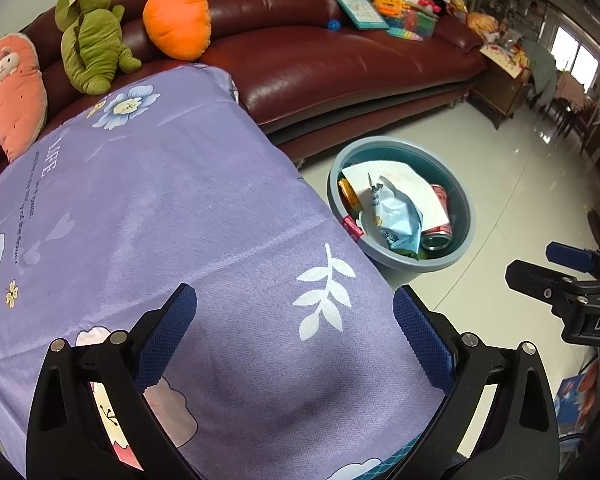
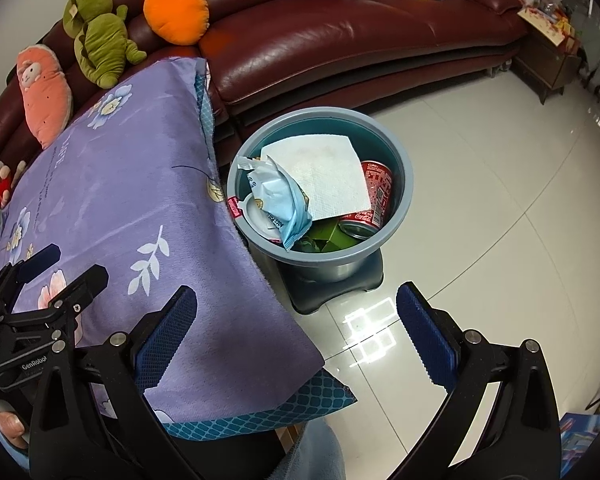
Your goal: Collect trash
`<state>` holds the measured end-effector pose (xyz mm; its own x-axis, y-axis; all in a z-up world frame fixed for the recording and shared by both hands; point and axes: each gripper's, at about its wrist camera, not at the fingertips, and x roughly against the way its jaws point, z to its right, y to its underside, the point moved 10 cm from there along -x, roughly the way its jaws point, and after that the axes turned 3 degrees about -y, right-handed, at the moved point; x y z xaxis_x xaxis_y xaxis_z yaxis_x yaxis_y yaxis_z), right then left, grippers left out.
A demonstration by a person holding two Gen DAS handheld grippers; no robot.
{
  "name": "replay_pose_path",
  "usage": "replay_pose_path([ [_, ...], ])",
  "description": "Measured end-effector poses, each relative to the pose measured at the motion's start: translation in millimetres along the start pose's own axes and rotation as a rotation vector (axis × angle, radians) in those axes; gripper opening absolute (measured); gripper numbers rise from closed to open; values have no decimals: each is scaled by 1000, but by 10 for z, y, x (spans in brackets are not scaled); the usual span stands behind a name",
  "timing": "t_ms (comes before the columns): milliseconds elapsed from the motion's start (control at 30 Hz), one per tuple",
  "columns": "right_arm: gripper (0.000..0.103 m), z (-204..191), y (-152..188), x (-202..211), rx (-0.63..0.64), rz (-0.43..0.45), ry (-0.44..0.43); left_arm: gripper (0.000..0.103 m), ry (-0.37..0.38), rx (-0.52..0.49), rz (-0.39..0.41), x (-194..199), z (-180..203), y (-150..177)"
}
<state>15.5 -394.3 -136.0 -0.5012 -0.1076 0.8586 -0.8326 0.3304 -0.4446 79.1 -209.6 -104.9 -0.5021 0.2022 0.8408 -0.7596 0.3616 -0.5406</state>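
Beside table: bin (image 2: 404,168) on floor, already holding tissue (image 2: 328,176), wrapper (image 2: 280,200), can (image 2: 374,200). My left gripper (image 1: 294,336) and right gripper (image 2: 296,332) both wide, empty. No trash left on cloth (image 1: 180,208); task looks near done.

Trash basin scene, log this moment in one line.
round grey-blue plastic basin: holds trash | left tongs: open, empty | right tongs: open, empty

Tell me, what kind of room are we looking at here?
Most likely a home living room. A long dark-red leather sofa holds plush toys, such as an orange carrot, and a table under a purple floral cloth stands beside a trash basin on shiny floor tiles.
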Motion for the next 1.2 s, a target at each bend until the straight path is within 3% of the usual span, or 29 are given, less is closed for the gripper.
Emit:
replay_pose_path([
  [1200,96,54,-9,-146,-27,-29,-10,99,-26,-32,-42,-168,73,52],
])
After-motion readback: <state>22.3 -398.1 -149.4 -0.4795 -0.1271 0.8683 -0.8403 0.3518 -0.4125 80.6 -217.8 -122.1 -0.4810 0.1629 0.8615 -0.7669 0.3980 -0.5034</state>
